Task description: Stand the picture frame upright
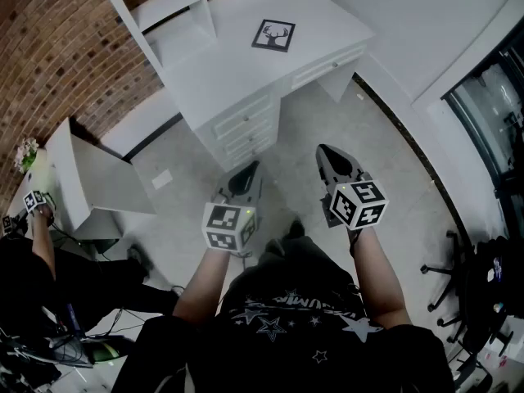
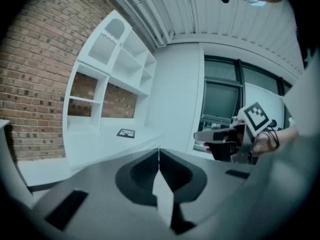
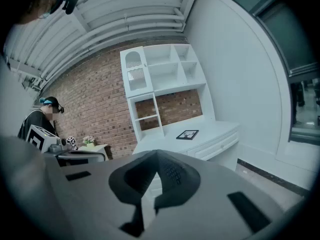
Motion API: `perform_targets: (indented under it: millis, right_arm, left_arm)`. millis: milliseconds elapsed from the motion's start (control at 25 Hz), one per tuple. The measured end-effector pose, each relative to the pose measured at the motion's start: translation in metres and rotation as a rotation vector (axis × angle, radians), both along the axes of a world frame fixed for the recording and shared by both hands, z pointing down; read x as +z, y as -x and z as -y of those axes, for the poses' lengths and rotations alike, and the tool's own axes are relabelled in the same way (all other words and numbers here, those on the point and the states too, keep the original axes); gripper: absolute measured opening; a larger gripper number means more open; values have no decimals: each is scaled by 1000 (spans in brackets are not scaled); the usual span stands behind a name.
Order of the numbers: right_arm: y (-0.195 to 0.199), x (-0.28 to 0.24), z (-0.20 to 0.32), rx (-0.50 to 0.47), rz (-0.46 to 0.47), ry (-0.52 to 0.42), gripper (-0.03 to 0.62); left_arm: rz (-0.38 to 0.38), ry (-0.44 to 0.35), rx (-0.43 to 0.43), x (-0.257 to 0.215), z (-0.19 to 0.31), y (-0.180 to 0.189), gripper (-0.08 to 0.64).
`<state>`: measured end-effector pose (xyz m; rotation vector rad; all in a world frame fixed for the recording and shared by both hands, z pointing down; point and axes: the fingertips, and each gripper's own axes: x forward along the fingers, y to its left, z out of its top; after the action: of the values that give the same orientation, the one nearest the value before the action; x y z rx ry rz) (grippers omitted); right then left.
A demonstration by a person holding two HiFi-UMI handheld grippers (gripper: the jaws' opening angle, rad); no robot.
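Note:
A black picture frame (image 1: 273,35) with a deer-head print lies flat on the white desk (image 1: 237,64), far ahead of both grippers. It also shows small in the left gripper view (image 2: 126,133) and the right gripper view (image 3: 187,134). My left gripper (image 1: 250,168) is held over the floor in front of the desk, jaws shut and empty (image 2: 159,151). Beside it, my right gripper (image 1: 325,150) is also shut with nothing in it (image 3: 157,154). Both point toward the desk, well short of it.
The desk has drawers (image 1: 243,129) at its front and a white shelf unit (image 1: 164,15) against the brick wall. A low white side table (image 1: 82,178) with flowers stands at the left, near another person (image 1: 41,244). Office chairs (image 1: 471,277) and a glass door stand at the right.

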<state>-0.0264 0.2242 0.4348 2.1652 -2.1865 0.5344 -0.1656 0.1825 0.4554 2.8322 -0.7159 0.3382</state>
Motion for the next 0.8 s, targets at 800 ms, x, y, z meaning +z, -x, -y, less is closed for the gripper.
perform_targets:
  millis: [800]
  right_arm:
    - [-58, 25, -10, 175, 56, 19, 15]
  left_arm:
    - [8, -14, -73, 0, 45, 27, 19]
